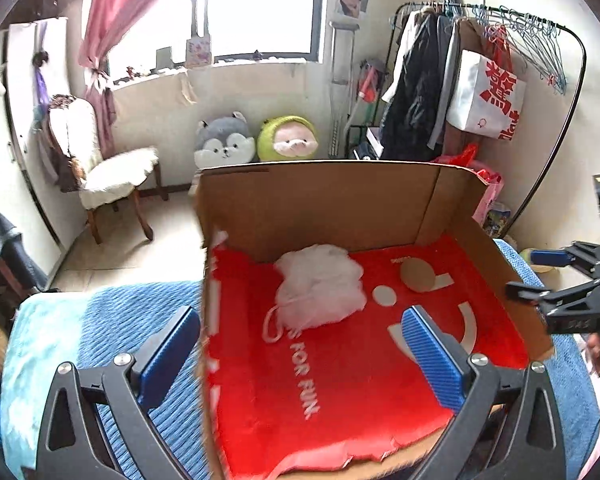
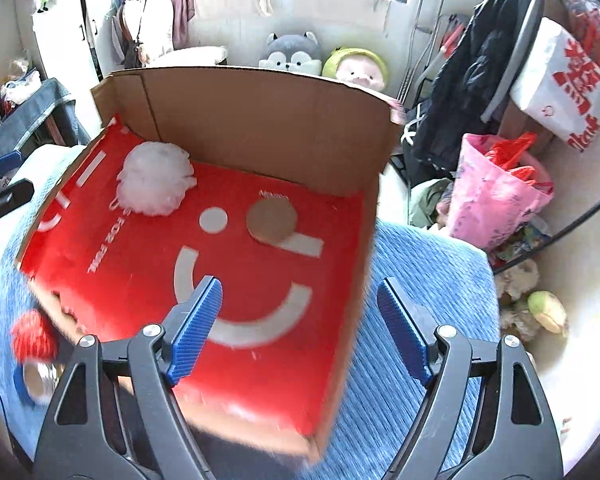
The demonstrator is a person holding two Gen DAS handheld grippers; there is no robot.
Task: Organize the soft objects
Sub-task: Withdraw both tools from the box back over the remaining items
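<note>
Lying in cardboard box (image 1: 320,200), white puff (image 1: 320,292), beyond empty left claw (image 1: 300,356)

Bright window (image 1: 259,8), pink curtain (image 1: 111,12), 1 white chair (image 1: 107,168) (cushioned), clothes rack (image 1: 500,24).

Black grippers (image 1: 300,356), blue ribbed fingers (image 2: 197,330)

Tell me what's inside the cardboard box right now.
Only a white fluffy puff lies in the cardboard box, on its red printed floor near the back wall. The near corner is hidden behind the gripper fingers.
</note>
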